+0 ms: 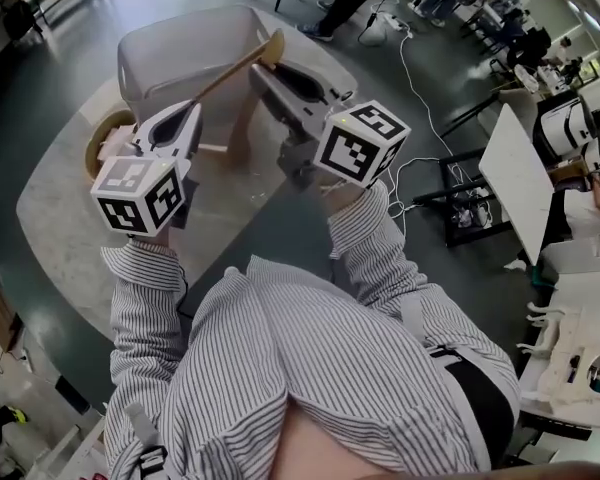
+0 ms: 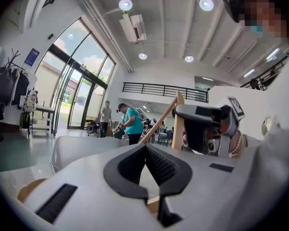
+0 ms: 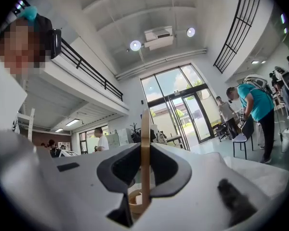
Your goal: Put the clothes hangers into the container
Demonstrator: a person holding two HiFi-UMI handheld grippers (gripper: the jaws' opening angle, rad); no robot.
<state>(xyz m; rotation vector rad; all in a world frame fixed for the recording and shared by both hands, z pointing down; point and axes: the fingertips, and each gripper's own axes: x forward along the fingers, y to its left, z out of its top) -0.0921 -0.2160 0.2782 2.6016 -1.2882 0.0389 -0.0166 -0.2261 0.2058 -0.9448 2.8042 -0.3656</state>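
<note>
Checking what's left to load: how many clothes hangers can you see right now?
1. The wooden hanger is held by both the left gripper and the right gripper, near the container. Others may lie hidden in it or behind the grippers.

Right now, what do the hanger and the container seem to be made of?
The hanger looks like pale wood, smooth and unpainted: even tan colour, flat cut bars. The container is probably plastic, matte and milky-translucent: thin walls, rounded corners.
</note>
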